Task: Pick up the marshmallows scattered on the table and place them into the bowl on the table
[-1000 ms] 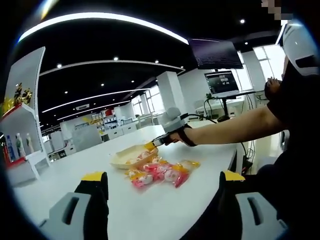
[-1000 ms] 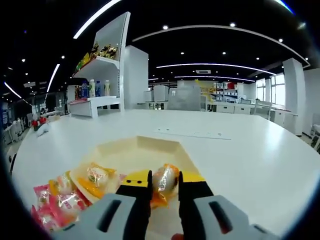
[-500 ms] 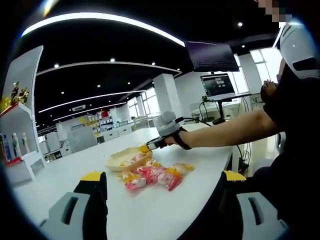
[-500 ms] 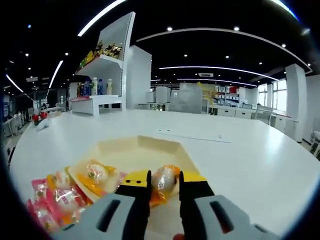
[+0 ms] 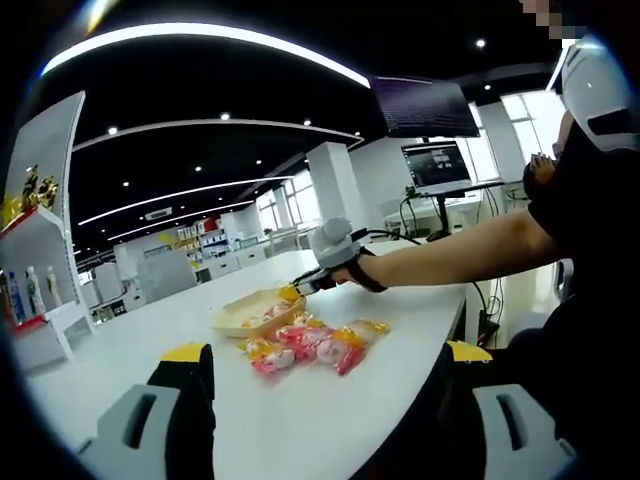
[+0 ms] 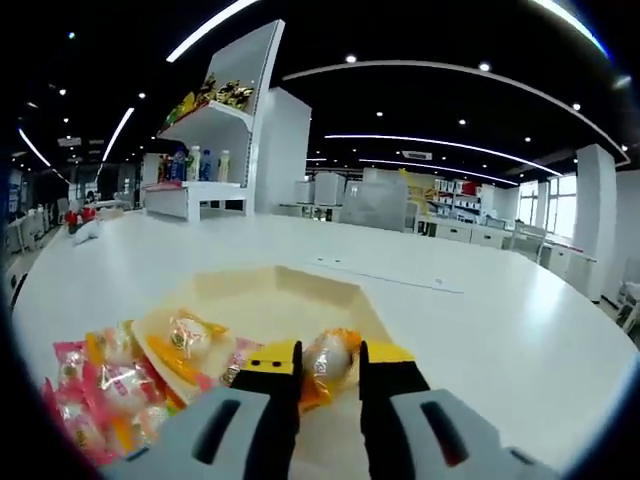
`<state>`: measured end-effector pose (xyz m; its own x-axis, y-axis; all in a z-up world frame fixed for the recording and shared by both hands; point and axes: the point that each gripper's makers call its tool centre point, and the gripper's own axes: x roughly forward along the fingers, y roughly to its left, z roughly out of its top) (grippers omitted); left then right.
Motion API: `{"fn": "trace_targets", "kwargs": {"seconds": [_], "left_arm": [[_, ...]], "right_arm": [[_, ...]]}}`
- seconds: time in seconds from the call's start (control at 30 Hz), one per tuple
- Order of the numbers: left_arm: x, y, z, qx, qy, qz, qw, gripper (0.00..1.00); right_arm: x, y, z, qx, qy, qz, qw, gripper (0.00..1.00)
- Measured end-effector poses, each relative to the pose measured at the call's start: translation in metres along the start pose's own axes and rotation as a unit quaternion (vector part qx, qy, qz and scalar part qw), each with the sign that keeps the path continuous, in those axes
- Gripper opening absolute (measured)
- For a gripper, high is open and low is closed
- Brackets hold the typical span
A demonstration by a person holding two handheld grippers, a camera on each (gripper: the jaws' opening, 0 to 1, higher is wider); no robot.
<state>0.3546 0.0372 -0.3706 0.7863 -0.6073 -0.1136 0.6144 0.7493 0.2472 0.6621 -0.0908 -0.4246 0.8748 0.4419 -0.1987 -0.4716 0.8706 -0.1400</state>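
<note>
The right hand-held gripper (image 6: 329, 372) has its two jaws pressed in on a marshmallow (image 6: 328, 362) in a clear and orange wrapper. The marshmallow sits between the yellow jaw tips. It hangs over the near side of the bowl (image 6: 300, 295), which is pale and has flat sides. One more wrapped marshmallow (image 6: 187, 337) lies on the bowl's left rim. Left of the bowl, a pile of pink and yellow marshmallows (image 6: 95, 395) lies on the white table (image 6: 500, 320).

The left hand-held gripper (image 5: 322, 365) is wide open and holds nothing. Its two jaws stand far apart, near the table edge, well away from the bowl (image 5: 250, 315). In the left gripper view the pile of marshmallows (image 5: 315, 342) lies just this side of the bowl, touching it or nearly so. The right hand-held gripper (image 5: 293, 293) comes in from the right of that view, with its tip over the bowl's rim. A person's arm (image 5: 450, 258) holds it, with a black strap at the wrist.

Far behind the bowl stands a white shelf (image 6: 205, 150) with bottles and snacks on it. Off to the right of the bowl, past the arm, a screen (image 5: 432, 163) stands on a stand.
</note>
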Motion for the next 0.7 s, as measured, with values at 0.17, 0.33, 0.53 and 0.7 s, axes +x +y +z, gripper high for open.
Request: {"fn": "trace_targets", "kwargs": {"seconds": [0.17, 0.33, 0.53, 0.7], "left_arm": [[0.0016, -0.0007, -0.0050, 0.001, 0.008, 0.000, 1.0000, 0.93], [0.0009, -0.0011, -0.0028, 0.001, 0.006, 0.001, 1.0000, 0.93], [0.0016, -0.0022, -0.0047, 0.004, 0.010, -0.001, 0.9999, 0.93], [0.0033, -0.0032, -0.0048, 0.005, 0.012, -0.004, 0.9999, 0.93]], "right_arm": [[-0.0013, -0.0008, -0.0003, 0.002, 0.001, -0.002, 1.0000, 0.22], [-0.0016, -0.0008, -0.0003, 0.004, -0.001, -0.001, 1.0000, 0.22], [-0.0012, -0.0033, -0.0004, 0.012, -0.004, 0.000, 0.9999, 0.26], [0.0034, -0.0068, -0.0002, 0.013, -0.003, 0.002, 0.9999, 0.26]]}}
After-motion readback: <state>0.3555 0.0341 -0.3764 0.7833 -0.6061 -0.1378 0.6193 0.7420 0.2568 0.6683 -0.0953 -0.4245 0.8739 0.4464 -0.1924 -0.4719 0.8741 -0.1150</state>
